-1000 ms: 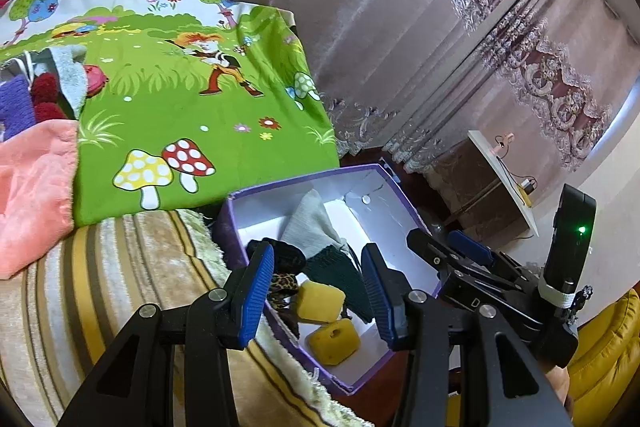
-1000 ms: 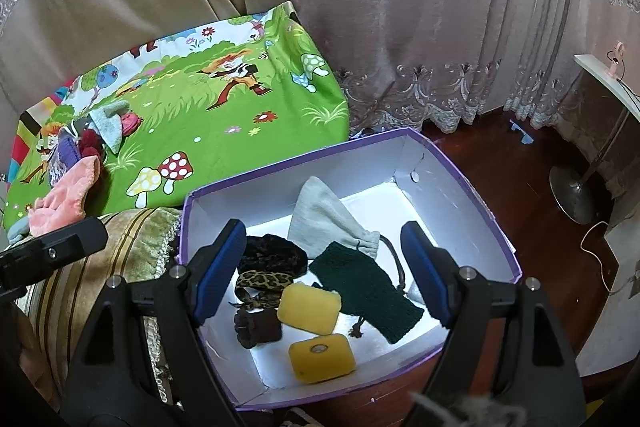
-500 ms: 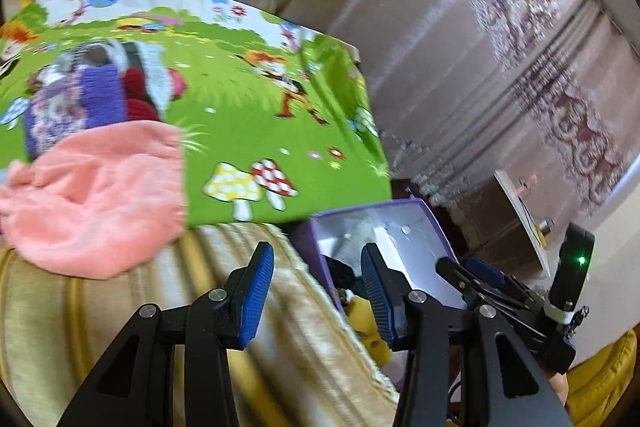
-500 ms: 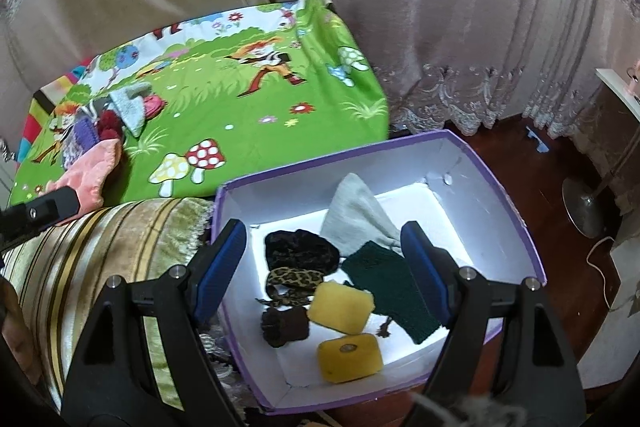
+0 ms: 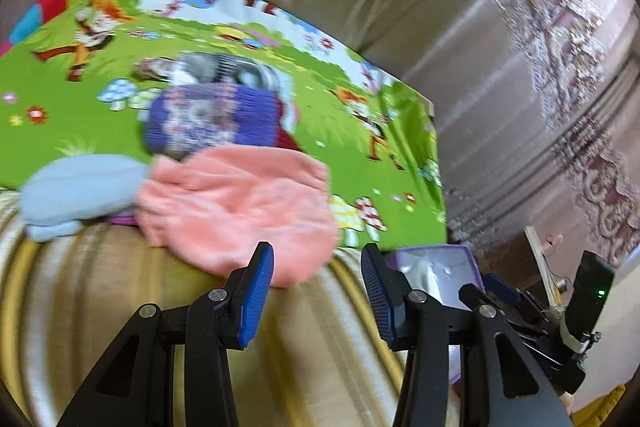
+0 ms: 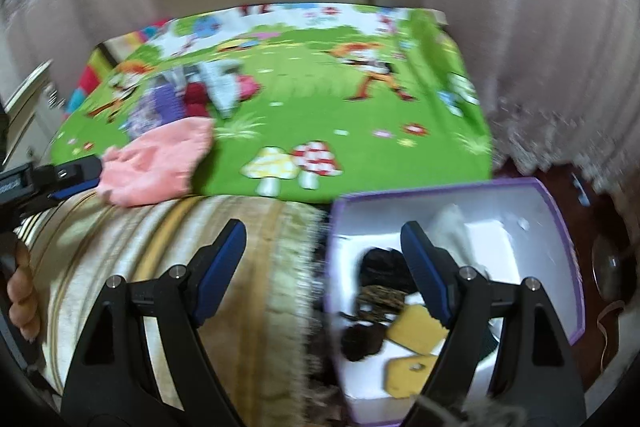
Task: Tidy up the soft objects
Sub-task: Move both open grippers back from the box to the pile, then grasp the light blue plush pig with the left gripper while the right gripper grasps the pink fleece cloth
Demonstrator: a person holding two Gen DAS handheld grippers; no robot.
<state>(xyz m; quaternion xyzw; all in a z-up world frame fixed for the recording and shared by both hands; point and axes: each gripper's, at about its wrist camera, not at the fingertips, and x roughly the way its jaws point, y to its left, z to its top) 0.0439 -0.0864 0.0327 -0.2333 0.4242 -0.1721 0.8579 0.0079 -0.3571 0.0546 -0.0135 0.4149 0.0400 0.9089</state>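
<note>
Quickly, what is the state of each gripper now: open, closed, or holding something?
Left gripper: open, holding nothing.
Right gripper: open wide, holding nothing.

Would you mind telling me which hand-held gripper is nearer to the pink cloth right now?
Left. The left hand-held gripper points at the pink cloth, just short of its near edge. The right hand-held gripper is further off, between striped cushion and purple box.

A fluffy pink cloth (image 5: 236,203) is lying crumpled beside a purple knitted piece (image 5: 216,119); yellow sponges (image 6: 416,323) are lying inside a purple-rimmed white box (image 6: 560,227).
</note>
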